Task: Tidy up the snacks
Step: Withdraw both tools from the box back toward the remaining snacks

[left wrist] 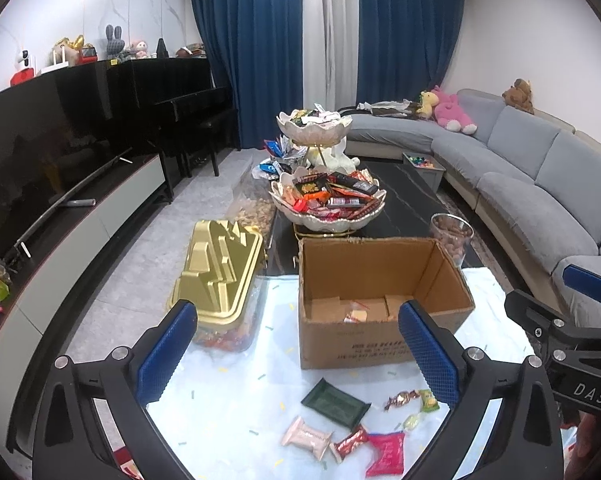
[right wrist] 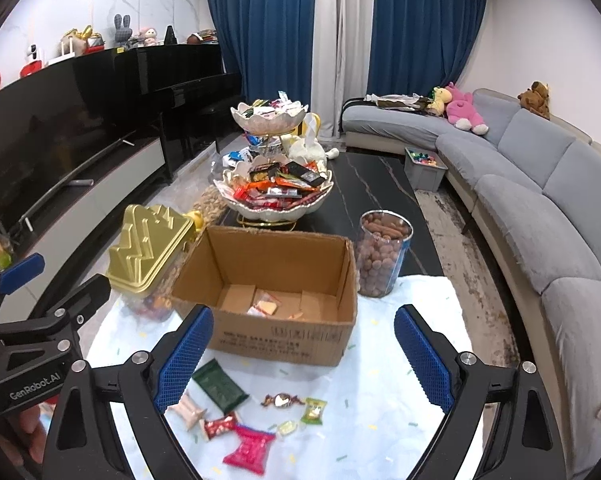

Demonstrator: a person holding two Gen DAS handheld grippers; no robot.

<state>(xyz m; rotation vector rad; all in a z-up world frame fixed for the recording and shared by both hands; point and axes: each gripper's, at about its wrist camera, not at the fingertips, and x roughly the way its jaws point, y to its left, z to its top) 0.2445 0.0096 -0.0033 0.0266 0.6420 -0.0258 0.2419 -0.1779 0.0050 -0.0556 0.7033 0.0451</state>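
Observation:
An open cardboard box stands on a pale cloth, with a couple of wrapped snacks on its floor. In front of it lie several loose snacks: a dark green packet, a pink wafer pack, a red candy, a magenta packet, a twisted brown candy and a green candy. My left gripper hovers open above them, nothing between its blue pads. My right gripper is open too and empty.
A gold-lidded clear jar stands left of the box, a glass jar of nuts to its right. A two-tier snack dish sits behind on the dark table. Grey sofa right, TV stand left.

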